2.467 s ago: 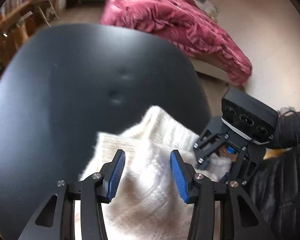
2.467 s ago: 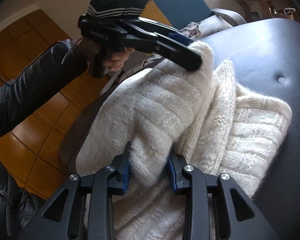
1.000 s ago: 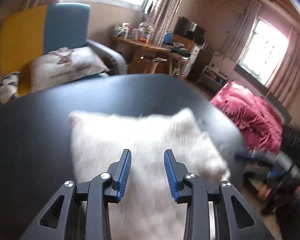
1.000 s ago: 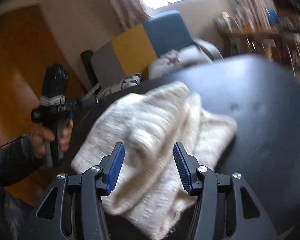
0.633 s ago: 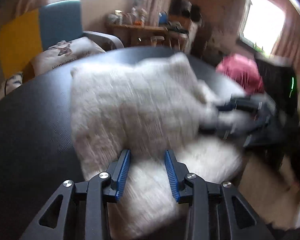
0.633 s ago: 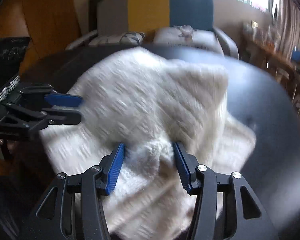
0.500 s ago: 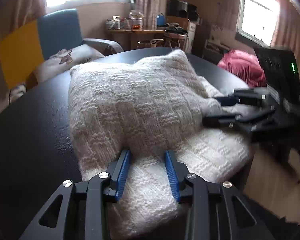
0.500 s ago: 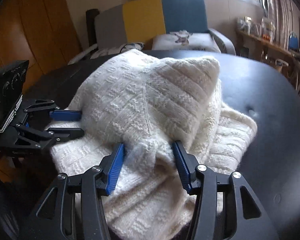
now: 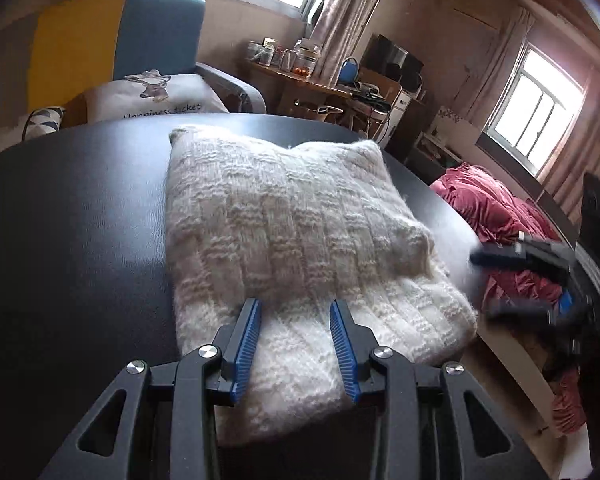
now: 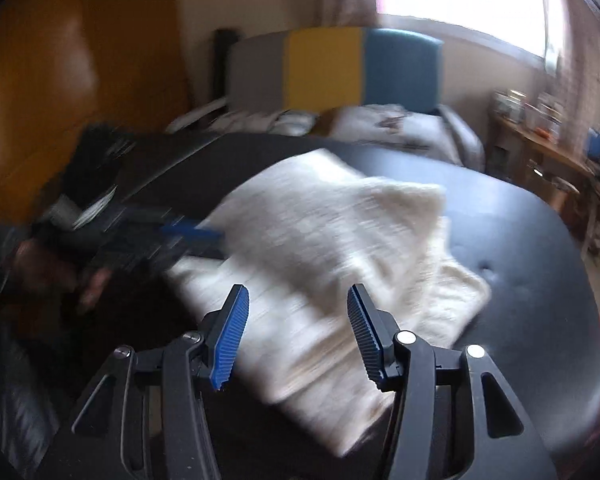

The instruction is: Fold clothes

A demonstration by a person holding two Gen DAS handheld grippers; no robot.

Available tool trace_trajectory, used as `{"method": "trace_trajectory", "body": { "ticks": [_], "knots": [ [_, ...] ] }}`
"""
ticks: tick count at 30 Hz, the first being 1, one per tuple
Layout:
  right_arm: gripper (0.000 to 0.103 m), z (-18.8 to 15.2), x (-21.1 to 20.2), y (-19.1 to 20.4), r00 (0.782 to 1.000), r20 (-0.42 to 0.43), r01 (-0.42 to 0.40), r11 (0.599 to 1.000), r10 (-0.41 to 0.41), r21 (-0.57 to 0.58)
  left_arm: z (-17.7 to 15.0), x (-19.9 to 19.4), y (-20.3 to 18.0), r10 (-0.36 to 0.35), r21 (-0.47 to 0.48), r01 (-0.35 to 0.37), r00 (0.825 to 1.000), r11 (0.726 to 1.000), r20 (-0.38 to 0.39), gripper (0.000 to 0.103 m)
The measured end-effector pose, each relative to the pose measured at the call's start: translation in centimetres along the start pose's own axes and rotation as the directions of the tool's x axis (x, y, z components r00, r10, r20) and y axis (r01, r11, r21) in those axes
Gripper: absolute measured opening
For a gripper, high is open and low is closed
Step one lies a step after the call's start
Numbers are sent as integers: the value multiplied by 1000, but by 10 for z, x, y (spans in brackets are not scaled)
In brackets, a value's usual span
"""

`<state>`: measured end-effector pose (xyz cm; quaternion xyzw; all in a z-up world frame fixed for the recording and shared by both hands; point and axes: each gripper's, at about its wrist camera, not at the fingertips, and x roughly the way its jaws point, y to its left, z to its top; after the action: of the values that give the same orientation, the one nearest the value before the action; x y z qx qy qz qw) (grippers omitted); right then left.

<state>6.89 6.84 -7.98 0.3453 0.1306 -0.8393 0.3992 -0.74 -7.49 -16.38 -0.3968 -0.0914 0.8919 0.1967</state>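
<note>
A cream knitted sweater (image 9: pixel 292 220) lies folded into a thick rectangle on the black padded table (image 9: pixel 80 220). My left gripper (image 9: pixel 296 320) stands open over the sweater's near edge, its blue pads (image 9: pixel 250 332) on either side of flat knit, not pinching it. In the right wrist view, which is blurred, my right gripper (image 10: pixel 296 316) is open above the sweater (image 10: pixel 328 240), with nothing between its jaws. The right gripper (image 9: pixel 482 285) also shows, blurred, off the sweater's right edge. The left gripper (image 10: pixel 192 236) and the hand (image 10: pixel 60 268) holding it are at the sweater's left side.
A yellow and blue armchair (image 9: pixel 120 32) with a printed cushion (image 9: pixel 160 96) stands behind the table. A red duvet (image 9: pixel 496 208) lies on a bed to the right. A cluttered wooden desk (image 9: pixel 300 80) sits under the window. The table (image 10: pixel 540 280) is bare beside the sweater.
The right gripper has let go of the fold that was between its jaws and drawn back off the sweater. The sweater now lies flatter. The left gripper stays at the near edge.
</note>
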Motion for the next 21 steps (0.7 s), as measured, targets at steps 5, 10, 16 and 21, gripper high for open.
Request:
{"method": "trace_trajectory", "body": {
  "ticks": [5, 10, 16, 21],
  "knots": [
    [55, -36, 38, -13, 988, -112, -88, 979, 110, 184, -7, 8, -15, 56, 108, -51, 997, 993, -49, 36],
    [55, -52, 33, -36, 992, -78, -76, 954, 103, 290, -3, 11, -22, 60, 141, -50, 996, 989, -66, 36],
    [66, -45, 10, -33, 987, -4, -148, 935, 158, 322, -2, 12, -15, 43, 123, -37, 998, 992, -47, 36],
    [82, -45, 15, -40, 964, 156, -264, 858, 216, 441, -5, 16, -16, 52, 119, -44, 997, 992, -63, 37]
  ]
}}
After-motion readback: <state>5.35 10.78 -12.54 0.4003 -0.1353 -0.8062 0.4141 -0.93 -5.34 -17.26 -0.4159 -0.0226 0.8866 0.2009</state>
